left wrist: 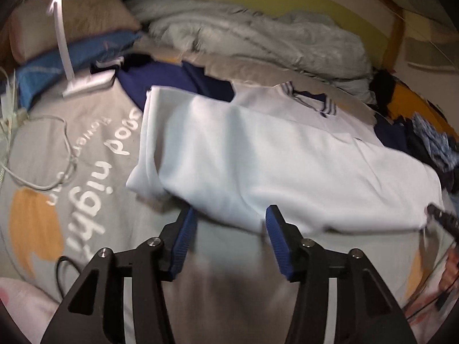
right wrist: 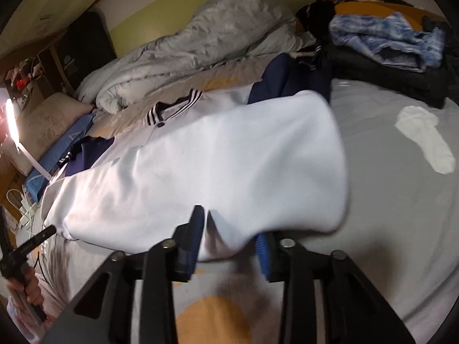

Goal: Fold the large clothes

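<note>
white jacket spread on bed, striped collar at 12 o'clock | soft, light, floppy (likely slides); pinch hem corners | left hand-held gripper part-open, empty | right hand-held gripper part-open, hem between pads, grip unclear

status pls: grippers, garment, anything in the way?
Left gripper open, empty, at hem. Right gripper open, hem fabric loose between pads. White jacket with navy-striped collar folded across grey bedsheet. White sock lies clear of it.
</note>
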